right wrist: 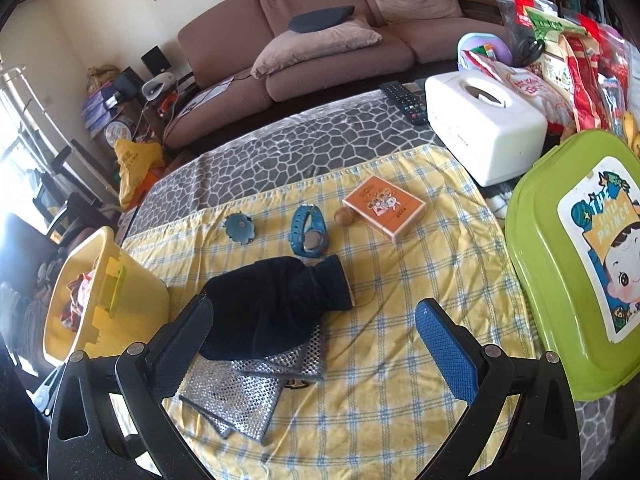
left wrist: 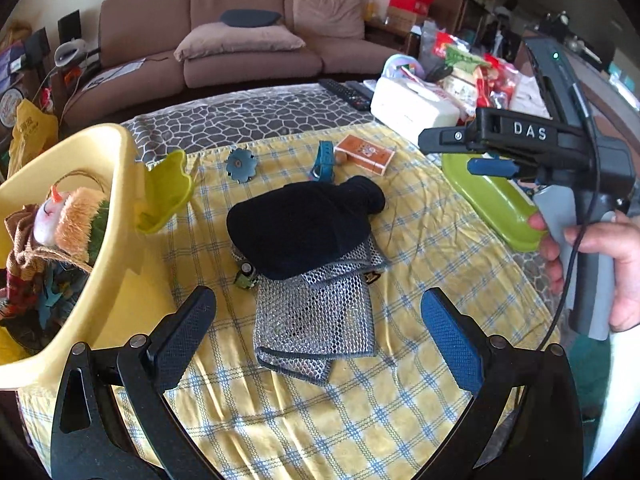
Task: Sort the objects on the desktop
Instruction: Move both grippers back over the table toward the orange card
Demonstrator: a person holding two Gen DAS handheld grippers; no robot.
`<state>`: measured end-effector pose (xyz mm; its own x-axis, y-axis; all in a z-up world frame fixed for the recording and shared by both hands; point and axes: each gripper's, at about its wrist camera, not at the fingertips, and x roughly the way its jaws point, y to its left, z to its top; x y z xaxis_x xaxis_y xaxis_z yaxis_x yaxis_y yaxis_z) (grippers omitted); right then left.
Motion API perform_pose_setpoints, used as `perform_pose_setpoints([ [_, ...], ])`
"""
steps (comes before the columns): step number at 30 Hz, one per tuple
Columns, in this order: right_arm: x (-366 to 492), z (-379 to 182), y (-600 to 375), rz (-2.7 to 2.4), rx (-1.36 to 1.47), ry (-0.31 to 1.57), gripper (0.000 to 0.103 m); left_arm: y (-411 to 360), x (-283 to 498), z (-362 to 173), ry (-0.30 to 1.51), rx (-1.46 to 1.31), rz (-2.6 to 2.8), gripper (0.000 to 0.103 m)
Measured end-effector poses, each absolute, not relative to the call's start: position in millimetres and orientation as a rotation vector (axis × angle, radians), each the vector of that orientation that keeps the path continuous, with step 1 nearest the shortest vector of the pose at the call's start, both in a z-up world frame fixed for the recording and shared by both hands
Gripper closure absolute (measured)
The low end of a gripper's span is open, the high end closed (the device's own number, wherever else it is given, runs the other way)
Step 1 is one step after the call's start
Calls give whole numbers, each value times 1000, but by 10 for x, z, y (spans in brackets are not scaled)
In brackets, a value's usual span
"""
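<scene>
On the yellow checked cloth (left wrist: pixel 360 400) lies a dark navy pouch (left wrist: pixel 304 226) (right wrist: pixel 272 308) partly over a grey mesh bag (left wrist: pixel 316 320) (right wrist: pixel 248 392). Behind them sit a blue flower-shaped piece (left wrist: pixel 240 165) (right wrist: pixel 239 229), a blue watch (left wrist: pixel 324 161) (right wrist: pixel 309 232), a small wooden ball (right wrist: pixel 343 216) and an orange card box (left wrist: pixel 365 155) (right wrist: pixel 385 208). My left gripper (left wrist: pixel 320 328) stands open above the mesh bag, nothing between its fingers. My right gripper (right wrist: pixel 316 340) is open too, hovering over the pouch's near end. It also appears in the left wrist view (left wrist: pixel 480 152), held by a hand (left wrist: pixel 600 264).
A yellow tub (left wrist: pixel 80 240) (right wrist: pixel 100 300) filled with toys stands at the left, a small green cup (left wrist: pixel 168 192) at its rim. A green lidded box (right wrist: pixel 576 260) (left wrist: pixel 492 204) sits at the right. A white tissue box (right wrist: pixel 484 124), remotes (right wrist: pixel 404 100) and snack bags (right wrist: pixel 580 60) crowd the far right.
</scene>
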<state>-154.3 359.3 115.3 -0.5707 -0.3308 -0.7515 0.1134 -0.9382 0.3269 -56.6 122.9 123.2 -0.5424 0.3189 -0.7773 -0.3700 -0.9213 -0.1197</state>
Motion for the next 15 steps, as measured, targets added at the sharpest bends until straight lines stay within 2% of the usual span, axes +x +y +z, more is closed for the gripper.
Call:
perform_pose_setpoints([
  [7, -1545, 1086, 3669, -2563, 1321, -346, 1, 1323, -570, 855, 136, -1310, 2453, 2],
  [10, -1549, 1069, 3685, -2568, 1323, -344, 1, 1352, -590, 730, 143, -1346, 2439, 10],
  [15, -1570, 1023, 3742, -2575, 1337, -362, 1, 1324, -659, 619, 115, -1386, 2443, 10],
])
